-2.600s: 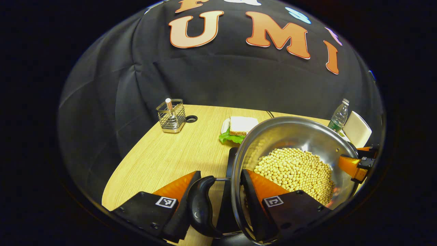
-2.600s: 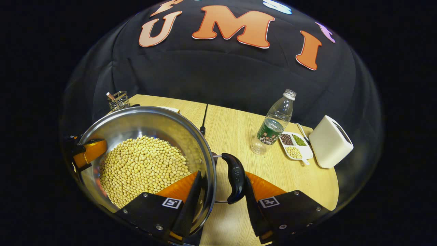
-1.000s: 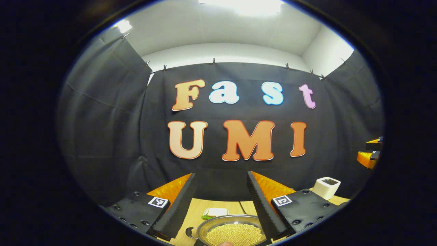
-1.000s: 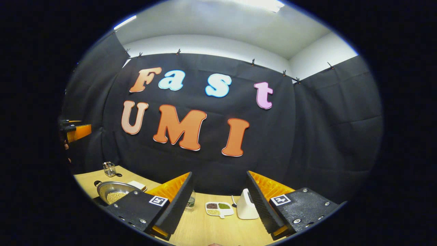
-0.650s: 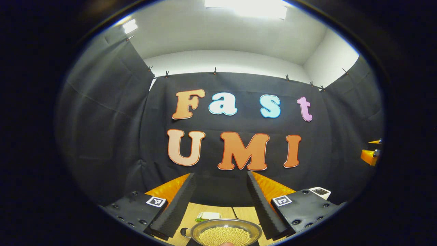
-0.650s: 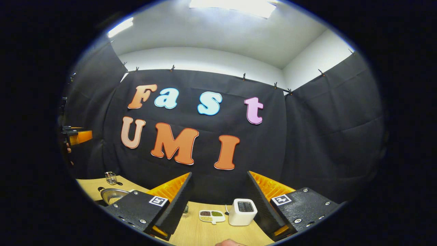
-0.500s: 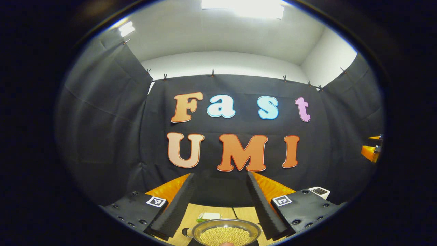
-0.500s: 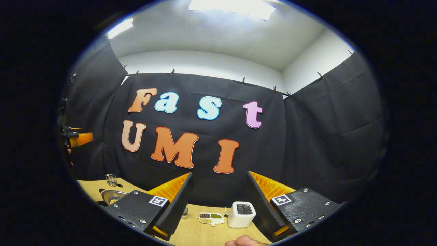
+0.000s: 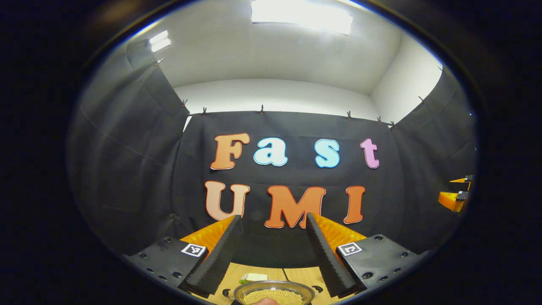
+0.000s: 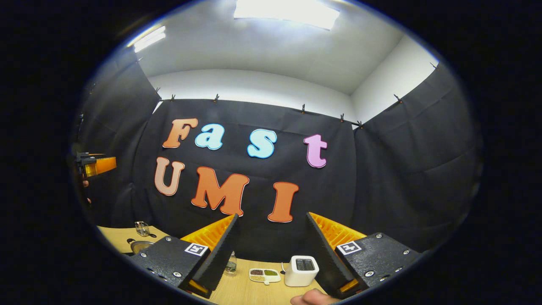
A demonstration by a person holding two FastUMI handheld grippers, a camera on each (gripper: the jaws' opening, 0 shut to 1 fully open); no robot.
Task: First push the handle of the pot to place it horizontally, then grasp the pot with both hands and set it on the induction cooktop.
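Both our tongs are raised, gaping wide and holding nothing: the left gripper (image 9: pixel 271 250) and the right gripper (image 10: pixel 270 250). The steel pot (image 9: pixel 273 293) sits far below, between the left gripper's fingers. Heaped with soybeans (image 9: pixel 271 297), we judge it heavy with slick walls, best gripped by its side handles. Its base is cut off, so we cannot tell what it rests on.

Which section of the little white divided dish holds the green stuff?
The divided dish's back right section, toward the white box; the dark filling sits left of it.
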